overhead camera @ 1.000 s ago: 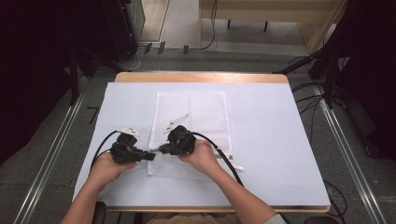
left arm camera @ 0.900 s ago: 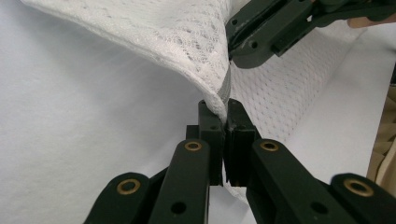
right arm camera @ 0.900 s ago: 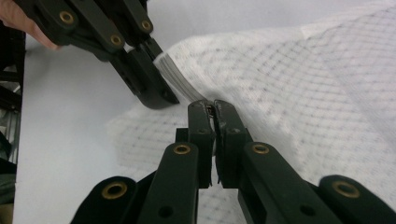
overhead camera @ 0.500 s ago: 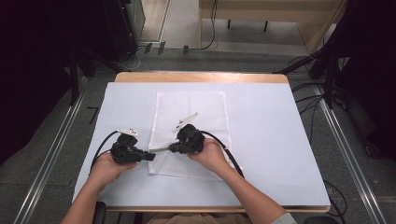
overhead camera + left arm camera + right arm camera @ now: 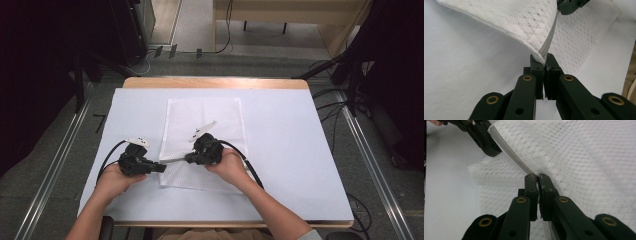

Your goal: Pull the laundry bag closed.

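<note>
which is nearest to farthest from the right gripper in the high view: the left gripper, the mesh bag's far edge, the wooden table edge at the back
From the right gripper, which is shut on the mesh bag's zipper:
1. Left gripper, just to its left at the bag's near-left corner.
2. The bag's far edge, farther up the table.
3. Wooden table edge, at the very back beyond the white sheet.

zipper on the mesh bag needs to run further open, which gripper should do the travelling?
Probably the right. The right gripper is shut on what looks like the zipper pull, on the mesh bag with bag stretching beyond it. The left gripper clamps the bag's corner at the zipper's end, better placed as anchor.
</note>
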Demonstrator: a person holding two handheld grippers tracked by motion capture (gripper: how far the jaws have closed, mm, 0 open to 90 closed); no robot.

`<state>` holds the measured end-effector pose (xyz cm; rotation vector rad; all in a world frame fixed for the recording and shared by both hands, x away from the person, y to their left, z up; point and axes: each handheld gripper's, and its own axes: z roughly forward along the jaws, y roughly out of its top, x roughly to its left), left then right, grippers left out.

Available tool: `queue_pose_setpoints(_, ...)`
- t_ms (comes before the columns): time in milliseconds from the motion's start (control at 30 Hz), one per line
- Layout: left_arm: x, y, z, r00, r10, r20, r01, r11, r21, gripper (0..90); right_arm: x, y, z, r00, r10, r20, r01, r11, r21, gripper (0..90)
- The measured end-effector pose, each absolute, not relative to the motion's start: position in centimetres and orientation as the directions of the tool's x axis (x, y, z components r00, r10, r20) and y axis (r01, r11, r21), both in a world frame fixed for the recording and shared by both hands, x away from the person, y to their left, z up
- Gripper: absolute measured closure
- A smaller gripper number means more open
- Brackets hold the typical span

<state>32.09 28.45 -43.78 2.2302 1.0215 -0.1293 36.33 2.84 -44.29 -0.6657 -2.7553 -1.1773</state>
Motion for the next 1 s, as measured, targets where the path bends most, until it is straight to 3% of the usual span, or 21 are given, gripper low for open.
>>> queue_pose_setpoints(1000, 32.0, 28.4, -43.8, 0.697, 0.627, -0.347, 0.698, -0.483, 0.529, 88.2, 36.7, -0.2, -44.4, -0.888, 0.388, 0.246, 0.445, 0.592, 0.672, 88.0)
